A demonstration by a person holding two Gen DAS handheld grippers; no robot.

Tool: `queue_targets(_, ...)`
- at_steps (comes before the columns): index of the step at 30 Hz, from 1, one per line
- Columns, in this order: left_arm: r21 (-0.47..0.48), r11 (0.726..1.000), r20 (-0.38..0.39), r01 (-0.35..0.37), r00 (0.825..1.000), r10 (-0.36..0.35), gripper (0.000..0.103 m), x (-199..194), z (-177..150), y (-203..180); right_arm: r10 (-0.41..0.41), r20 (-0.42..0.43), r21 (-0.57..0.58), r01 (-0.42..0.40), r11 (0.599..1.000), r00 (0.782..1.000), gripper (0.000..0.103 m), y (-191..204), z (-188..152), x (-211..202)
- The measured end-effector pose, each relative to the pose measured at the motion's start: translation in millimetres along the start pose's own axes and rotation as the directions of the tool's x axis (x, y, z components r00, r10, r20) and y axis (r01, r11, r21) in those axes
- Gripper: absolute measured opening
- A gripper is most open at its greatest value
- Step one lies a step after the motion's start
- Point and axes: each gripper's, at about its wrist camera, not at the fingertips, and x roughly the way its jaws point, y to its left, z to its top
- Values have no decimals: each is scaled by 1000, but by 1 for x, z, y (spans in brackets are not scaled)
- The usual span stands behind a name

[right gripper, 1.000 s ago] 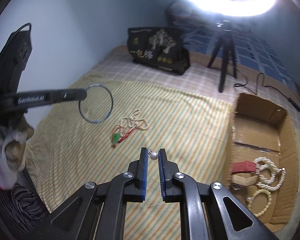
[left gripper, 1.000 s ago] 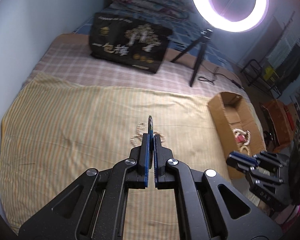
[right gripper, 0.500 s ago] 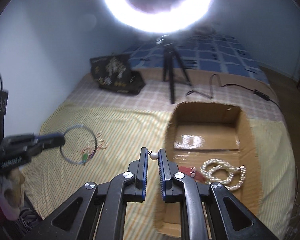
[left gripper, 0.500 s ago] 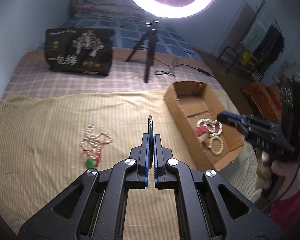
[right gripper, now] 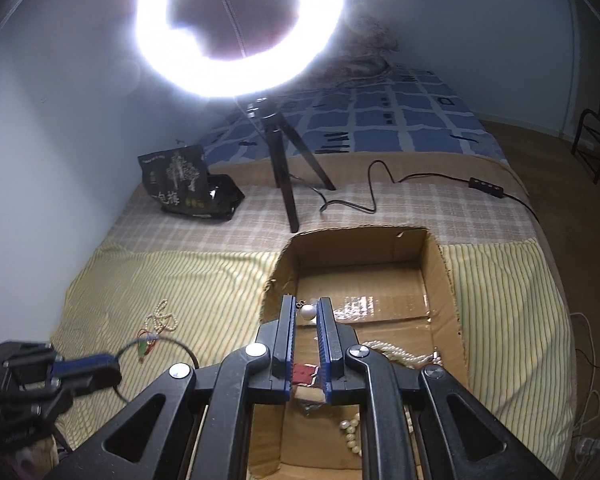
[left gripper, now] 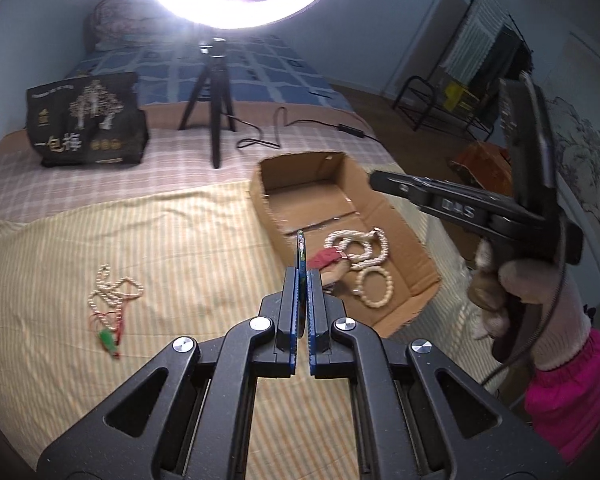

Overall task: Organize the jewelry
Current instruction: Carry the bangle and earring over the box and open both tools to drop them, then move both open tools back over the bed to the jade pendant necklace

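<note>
- Pearl earring point(right gripper: 309, 312) pinched btw tips of right gripper point(right gripper: 307, 314), held over open cardboard box point(right gripper: 440, 280), near its front-left part.
- Thin blue bangle point(left gripper: 300, 254) seen edge-on, clamped in left gripper point(left gripper: 301, 284), jaws pressed together on it; gripper sits just left of box point(left gripper: 260, 196), above striped yellow cloth point(left gripper: 160, 240).
- In box: white bead necklace point(left gripper: 364, 246), bead bracelet point(left gripper: 376, 286), red item point(left gripper: 326, 257).
- Still on cloth: bead necklace w/ red-green tassel point(left gripper: 112, 292), well left of box.
- Beyond: ring light on tripod point(right gripper: 284, 168), black printed bag point(left gripper: 86, 120).
</note>
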Motion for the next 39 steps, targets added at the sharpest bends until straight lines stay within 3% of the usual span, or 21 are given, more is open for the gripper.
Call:
queue_targets(11,42,998,-37,44,998,-43,1,27,-1,-39,-20,-21,37,21,999,1000,8,-28,6,17)
queue_targets(25,111,993,-62,42,997,-35,1,46,-4,-62,-26,-38,53,28,998,999,10,-38,3,26)
queue_targets(27,113,993,-54,38,998,-32,1,44,-4,-62,-23,-37,53,25,998,999,18,-39,3,25)
queue_targets(29,119,992,-48,29,999,-23,1,42,-4,-64,-28,-28,52,29,998,999,32,-38,3,24)
queue_targets(31,127,992,-45,20,999,-14,3,40,-4,-66,-31,-20,48,32,998,999,39,-36,4,23)
queue_targets(32,129,992,-44,15,999,-10,7,40,-4,-66,-32,-19,47,33,998,999,52,-35,5,22)
queue_targets(33,131,991,-42,12,999,-6,23,40,-4,-66,-38,-13,49,39,998,999,61,-35,5,22)
queue_targets(34,133,991,-37,6,999,-1,39,39,-5,-66,-46,-5,51,47,998,999,77,-35,5,21)
queue_targets(35,135,991,-30,0,1000,4,43,38,-5,-65,-50,5,52,49,997,999,86,-34,5,20)
queue_targets(38,143,990,-22,-19,1000,23,46,37,-5,-64,-61,25,54,59,997,998,94,-33,7,17)
queue_targets(39,142,990,-25,-22,999,26,52,37,-5,-64,-70,26,55,68,996,997,97,-33,8,17)
